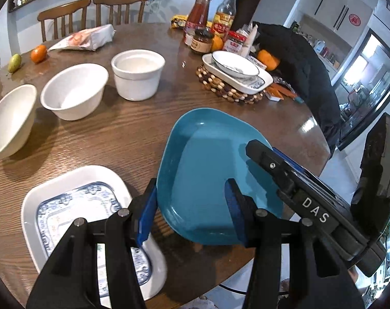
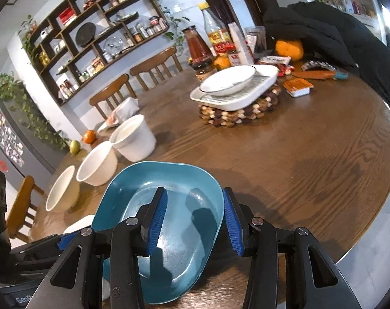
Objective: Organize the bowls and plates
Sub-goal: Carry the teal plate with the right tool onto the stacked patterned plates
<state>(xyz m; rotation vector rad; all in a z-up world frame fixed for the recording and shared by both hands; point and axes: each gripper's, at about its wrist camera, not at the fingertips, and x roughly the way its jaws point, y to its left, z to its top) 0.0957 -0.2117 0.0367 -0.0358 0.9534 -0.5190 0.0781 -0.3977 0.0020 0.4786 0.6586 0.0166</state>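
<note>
A teal plate [image 1: 210, 159] [image 2: 143, 180] hangs tilted just above the wooden table [image 1: 122, 139], held from both sides. My left gripper [image 1: 191, 213] is shut on its near-left rim, one pad under the outer wall and one inside. From the right, my right gripper [image 2: 195, 221] is shut on the opposite rim; the left wrist view shows it [image 1: 267, 152] as well. The left gripper [image 2: 63, 239] appears low at the left in the right wrist view. A white rectangular plate with a blue pattern [image 1: 73, 206] lies beside the teal plate, partly hidden by my left fingers.
Three white bowls [image 1: 11, 121] [image 1: 73, 90] [image 1: 138, 73] stand in a row at the left. A round white plate sits in a white rectangular dish [image 1: 256, 82] on a bead trivet [image 1: 228, 92]. Bottles, jars and oranges crowd the back; a black jacket [image 1: 305, 72] hangs at the right edge.
</note>
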